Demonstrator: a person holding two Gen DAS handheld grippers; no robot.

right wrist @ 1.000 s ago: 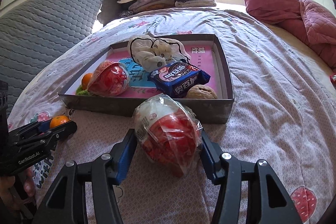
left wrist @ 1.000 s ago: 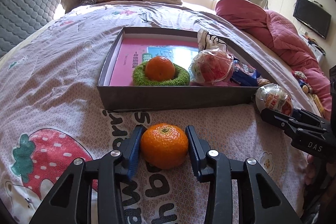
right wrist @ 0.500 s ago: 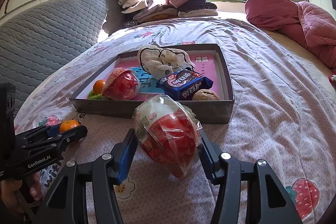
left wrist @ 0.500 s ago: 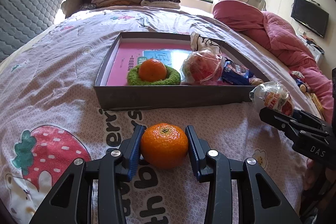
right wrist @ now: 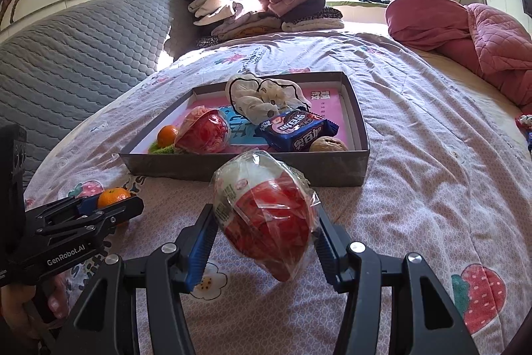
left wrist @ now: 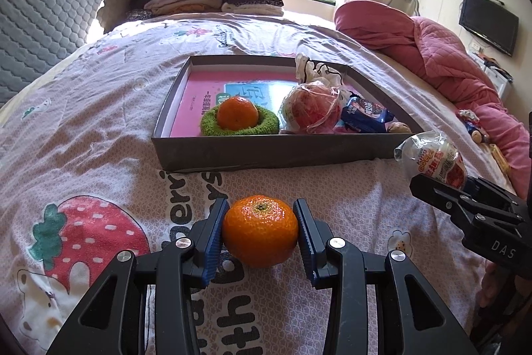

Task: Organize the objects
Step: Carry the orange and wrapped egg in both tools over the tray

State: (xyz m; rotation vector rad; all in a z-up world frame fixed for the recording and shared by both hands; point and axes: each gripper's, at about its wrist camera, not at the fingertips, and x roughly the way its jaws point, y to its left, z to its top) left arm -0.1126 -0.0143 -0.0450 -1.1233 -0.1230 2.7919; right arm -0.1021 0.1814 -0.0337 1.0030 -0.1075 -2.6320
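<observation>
The left gripper [left wrist: 260, 230] is clamped on a mandarin [left wrist: 260, 230], its ribbed blue pads [left wrist: 212, 238] pressing the glossy, dimpled peel from both sides above the printed bedsheet [left wrist: 99, 128]. The right gripper [right wrist: 262, 223] is closed around a wrapped egg-shaped treat [right wrist: 264, 217], red and white under crinkled clear film.

Ahead of both lies a shallow grey cardboard box [left wrist: 266, 152] with a pink printed floor. Inside, a second mandarin [left wrist: 237, 113] sits in a fuzzy green ring [left wrist: 212, 125], next to another film-wrapped red treat [left wrist: 311, 112], a blue biscuit packet [left wrist: 365, 115], a walnut [left wrist: 398, 127] and a crumpled white cloth [left wrist: 314, 70].

The right wrist view shows the walnut [right wrist: 328, 144] whole in the box's near right corner; the left view shows only its top. The left view alone shows a wall television [left wrist: 488, 22]. Folded clothes [right wrist: 259, 9] are stacked at the bed's far end beside a pink quilt [right wrist: 465, 32].
</observation>
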